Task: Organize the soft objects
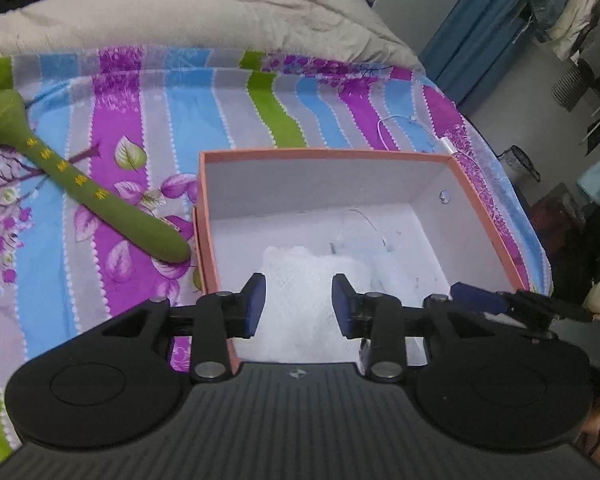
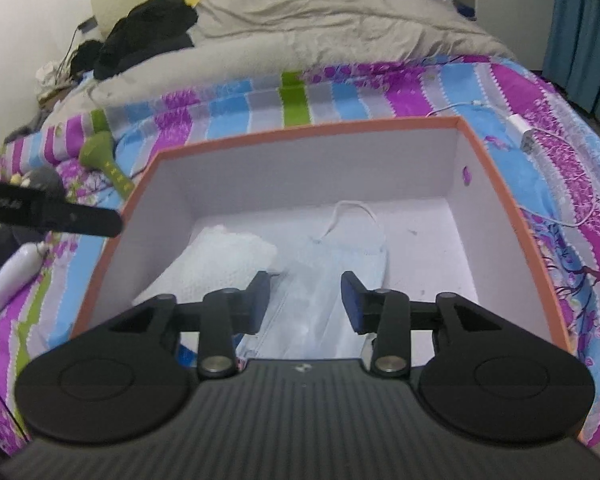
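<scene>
On the striped purple, blue and green bedsheet sits an open orange cardboard box with white inner walls. Inside it lie a folded white textured cloth towards its left side and a pale blue surgical mask with white ear loops beside it, their edges touching. Both the left gripper and right gripper hover over the box with jaws spread, holding nothing. Just left of the box, a long green fabric sock with yellow marks lies on the sheet. A white charger cable rests right of the box, and a grey duvet is bunched behind it.
</scene>
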{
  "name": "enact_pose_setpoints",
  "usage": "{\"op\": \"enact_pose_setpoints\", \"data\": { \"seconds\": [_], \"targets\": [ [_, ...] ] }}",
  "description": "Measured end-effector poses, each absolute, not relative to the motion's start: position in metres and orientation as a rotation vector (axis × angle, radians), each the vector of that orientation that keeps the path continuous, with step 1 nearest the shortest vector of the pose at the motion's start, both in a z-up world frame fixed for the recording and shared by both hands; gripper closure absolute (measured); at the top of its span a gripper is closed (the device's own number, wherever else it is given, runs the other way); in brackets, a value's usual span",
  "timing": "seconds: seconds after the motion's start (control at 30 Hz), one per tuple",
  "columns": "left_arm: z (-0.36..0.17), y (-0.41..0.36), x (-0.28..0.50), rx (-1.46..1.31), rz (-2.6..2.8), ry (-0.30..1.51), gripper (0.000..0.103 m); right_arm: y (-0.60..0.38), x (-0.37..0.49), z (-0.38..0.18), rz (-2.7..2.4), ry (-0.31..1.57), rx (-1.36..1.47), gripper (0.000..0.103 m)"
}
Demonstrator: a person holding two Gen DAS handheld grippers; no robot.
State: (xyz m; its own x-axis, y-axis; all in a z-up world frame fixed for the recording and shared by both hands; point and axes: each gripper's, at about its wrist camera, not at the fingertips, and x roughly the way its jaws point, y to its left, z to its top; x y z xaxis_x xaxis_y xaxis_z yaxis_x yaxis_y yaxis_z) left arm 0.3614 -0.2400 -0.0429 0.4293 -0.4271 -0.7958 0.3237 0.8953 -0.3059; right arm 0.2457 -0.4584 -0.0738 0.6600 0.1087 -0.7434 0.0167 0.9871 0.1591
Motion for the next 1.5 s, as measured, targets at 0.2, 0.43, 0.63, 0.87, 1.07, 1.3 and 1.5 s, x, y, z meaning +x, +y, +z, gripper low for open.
{"op": "enact_pose_setpoints", "data": {
  "seconds": [0.2,0.43,0.63,0.87,1.07,1.3,1.5],
  "targets": [
    [-0.004,-0.225,0.329,-0.075,-0.507,0.925,0.061,-0.465,0.217,-0.037,0.041,0.738,0.211,0.061],
    [0.047,-0.211,0.277,-0.083,-0.583,0.79,0.061,-0.458,0.168,0.014,0.025,0.595,0.203,0.061],
    [0.066,-0.206,0.228,-0.025,-0.575,0.703,0.061,-0.447,0.121,0.029,0.024,0.524,0.217,0.061],
    [0.068,-0.199,0.171,0.015,-0.587,0.639,0.061,-0.427,0.069,0.026,0.011,0.495,0.209,0.061],
    [0.063,-0.198,0.13,0.067,-0.576,0.577,0.061,-0.41,0.04,0.027,-0.017,0.465,0.158,0.061],
    [0.046,-0.194,0.104,0.034,-0.574,0.598,0.061,-0.4,0.024,0.016,-0.016,0.482,0.181,0.061],
    [0.024,-0.183,0.094,-0.013,-0.553,0.651,0.061,-0.402,0.012,-0.003,-0.039,0.499,0.239,0.061]
  ]
}}
